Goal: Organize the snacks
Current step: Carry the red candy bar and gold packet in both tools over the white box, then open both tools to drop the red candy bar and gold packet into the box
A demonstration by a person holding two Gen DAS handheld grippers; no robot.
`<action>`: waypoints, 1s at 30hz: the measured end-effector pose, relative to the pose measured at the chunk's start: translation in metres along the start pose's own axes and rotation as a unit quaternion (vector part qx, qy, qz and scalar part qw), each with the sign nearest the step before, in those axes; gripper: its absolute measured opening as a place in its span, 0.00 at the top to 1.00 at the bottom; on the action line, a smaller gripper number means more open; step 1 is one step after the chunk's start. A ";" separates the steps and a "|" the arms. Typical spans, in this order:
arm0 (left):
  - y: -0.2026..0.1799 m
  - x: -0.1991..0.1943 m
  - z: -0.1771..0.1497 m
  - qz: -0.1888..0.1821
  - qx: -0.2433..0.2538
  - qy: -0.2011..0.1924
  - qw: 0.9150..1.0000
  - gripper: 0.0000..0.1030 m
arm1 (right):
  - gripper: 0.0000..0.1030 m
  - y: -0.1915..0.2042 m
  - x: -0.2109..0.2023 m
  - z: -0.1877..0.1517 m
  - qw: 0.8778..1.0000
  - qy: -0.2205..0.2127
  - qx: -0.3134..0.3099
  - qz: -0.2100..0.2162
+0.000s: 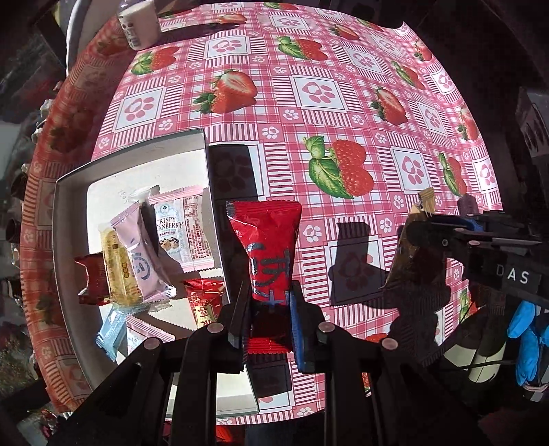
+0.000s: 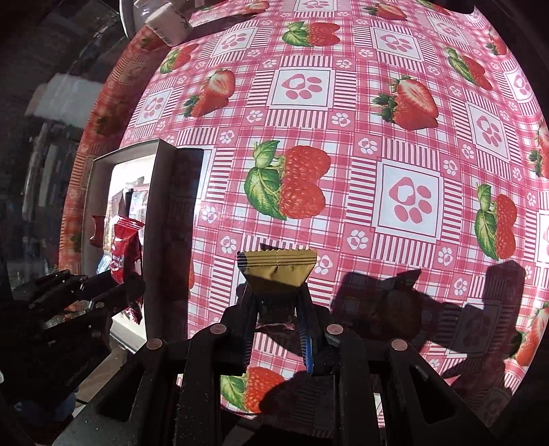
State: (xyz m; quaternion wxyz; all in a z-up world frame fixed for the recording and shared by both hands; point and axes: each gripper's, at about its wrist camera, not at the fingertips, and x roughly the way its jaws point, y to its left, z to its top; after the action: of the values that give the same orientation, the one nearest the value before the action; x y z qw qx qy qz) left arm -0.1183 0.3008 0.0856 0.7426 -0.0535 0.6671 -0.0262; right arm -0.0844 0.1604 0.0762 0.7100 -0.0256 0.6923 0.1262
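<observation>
My left gripper (image 1: 266, 302) is shut on a red snack packet (image 1: 267, 240), held above the tablecloth just right of the white box (image 1: 68, 240). Several wrapped snacks lie in that box, among them a cranberry bar (image 1: 178, 230), a lilac packet (image 1: 140, 260) and a yellow one (image 1: 118, 267). My right gripper (image 2: 278, 305) is shut on a gold snack packet (image 2: 276, 271), lifted over the cloth. The right gripper with the gold packet (image 1: 417, 240) shows at the right of the left wrist view. The left gripper with the red packet (image 2: 125, 247) shows by the box (image 2: 158, 240) in the right wrist view.
The table wears a pink checked cloth with strawberries and paw prints (image 1: 343, 103). A white bottle (image 1: 135, 24) stands at the far left corner. A blue-gloved hand (image 1: 528, 343) holds the right gripper. Dark clutter lies beyond the table's left edge.
</observation>
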 end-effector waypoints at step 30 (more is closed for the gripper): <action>0.138 0.014 -0.057 0.059 -0.133 0.027 0.989 0.79 | 0.77 0.209 0.074 0.031 0.978 0.088 -0.188 0.017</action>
State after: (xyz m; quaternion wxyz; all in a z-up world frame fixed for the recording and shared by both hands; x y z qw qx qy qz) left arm -0.1775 0.4338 0.0500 0.7104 -0.1120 0.6868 0.1053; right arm -0.0987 0.3799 0.0336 0.6267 -0.1576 0.7161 0.2636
